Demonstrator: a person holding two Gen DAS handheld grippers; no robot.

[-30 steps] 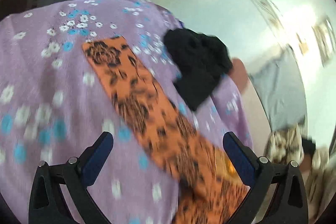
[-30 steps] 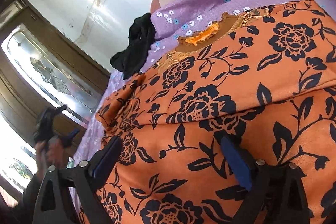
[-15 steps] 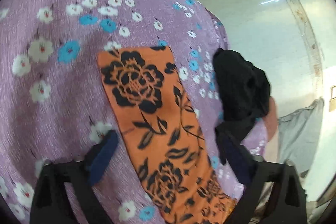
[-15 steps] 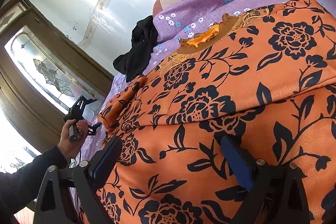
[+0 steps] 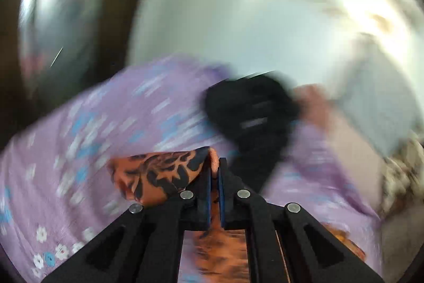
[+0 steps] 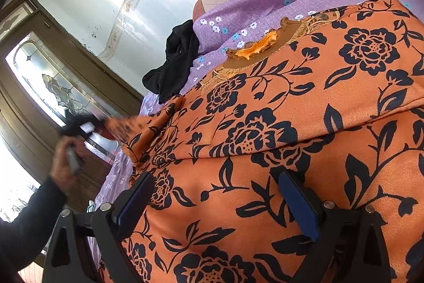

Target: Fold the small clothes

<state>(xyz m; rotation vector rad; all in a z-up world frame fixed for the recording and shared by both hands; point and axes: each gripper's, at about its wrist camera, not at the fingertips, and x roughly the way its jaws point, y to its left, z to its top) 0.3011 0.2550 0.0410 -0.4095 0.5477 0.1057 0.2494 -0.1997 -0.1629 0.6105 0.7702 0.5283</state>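
An orange garment with black flowers (image 6: 278, 123) lies spread on a purple flowered bedsheet (image 6: 265, 7). My left gripper (image 5: 215, 166) is shut on the end of its sleeve (image 5: 159, 174) and holds it lifted off the sheet; the view is blurred. In the right wrist view the left gripper (image 6: 79, 123) shows at the far left with the sleeve (image 6: 127, 126) stretched out from the garment. My right gripper (image 6: 217, 192) is open, its blue pads (image 6: 299, 203) resting low over the garment's body, holding nothing.
A crumpled black garment (image 6: 175, 62) lies on the sheet beyond the sleeve; it also shows in the left wrist view (image 5: 254, 118). A grey pillow (image 5: 379, 108) lies at the bed's far end. A wooden door with patterned glass (image 6: 53, 81) stands left of the bed.
My left gripper has closed on the sleeve end and lifted it off the sheet, moving fast. My right gripper has stayed open over the garment.
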